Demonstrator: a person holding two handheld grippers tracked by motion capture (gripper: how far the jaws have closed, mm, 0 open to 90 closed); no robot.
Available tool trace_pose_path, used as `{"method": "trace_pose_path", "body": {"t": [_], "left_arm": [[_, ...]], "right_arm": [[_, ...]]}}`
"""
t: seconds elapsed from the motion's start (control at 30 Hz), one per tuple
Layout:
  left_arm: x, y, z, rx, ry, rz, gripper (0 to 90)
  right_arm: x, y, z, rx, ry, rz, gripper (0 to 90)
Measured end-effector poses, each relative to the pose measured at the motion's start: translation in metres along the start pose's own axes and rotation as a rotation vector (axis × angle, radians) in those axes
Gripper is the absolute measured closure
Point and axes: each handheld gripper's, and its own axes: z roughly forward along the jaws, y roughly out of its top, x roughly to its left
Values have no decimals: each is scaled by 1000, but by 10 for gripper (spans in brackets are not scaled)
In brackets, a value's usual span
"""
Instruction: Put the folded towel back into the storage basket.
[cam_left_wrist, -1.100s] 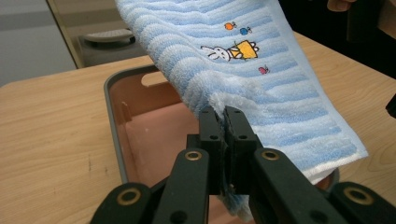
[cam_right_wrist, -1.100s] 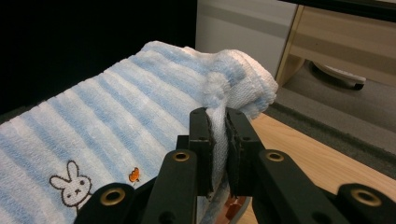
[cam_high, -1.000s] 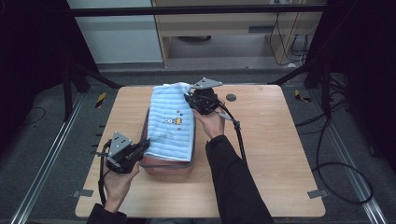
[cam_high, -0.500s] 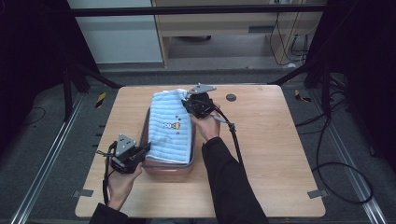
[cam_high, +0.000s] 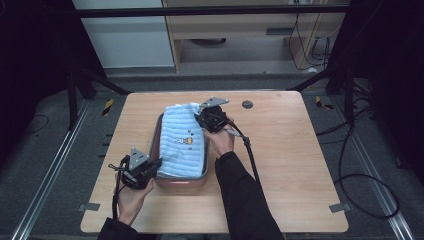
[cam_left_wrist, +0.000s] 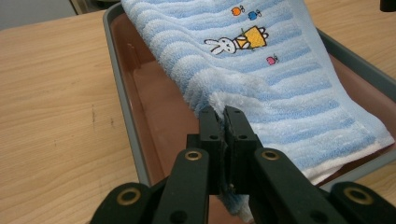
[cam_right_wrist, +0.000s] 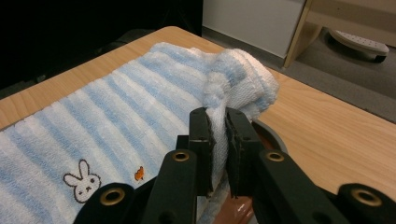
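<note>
Striped towel (cam_high: 181, 142) draped over tray (cam_high: 161, 125), centre of table (cam_high: 300, 165); near-left edge clamped by left gripper (cam_left_wrist: 223, 114), far-right corner pinched by right gripper (cam_right_wrist: 218, 116). Risk: thin pinch slipped if pulled unevenly; tray dragged by snagged cloth

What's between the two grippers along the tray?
Blue-and-white striped towel, pinched by left gripper and right gripper, spans the reddish-brown tray in the high view.

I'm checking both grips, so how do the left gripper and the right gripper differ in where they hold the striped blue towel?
The left gripper pinches the blue and white striped towel at its near edge, low over the brown tray. The right gripper pinches a bunched fold at the far end, lifted above the tray's rim. Both are shut on the towel.
</note>
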Motion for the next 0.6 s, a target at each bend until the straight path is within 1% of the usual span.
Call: {"method": "trace_pose_path", "body": {"t": [0.07,0.23,0.47,0.6], "left_arm": [[0,-2,2,8,1,0,866],[-1,-5,5,23,4,10,866],[0,-7,7,41,8,4,865],[-1,-7,8,52,9,3,864]], "right_arm": [[1,-2,2,3,3,-3,823],[1,-10,6,19,3,8,823],[1,-21,13,55,-5,9,820],[1,-24,15,68,-6,9,819]]}}
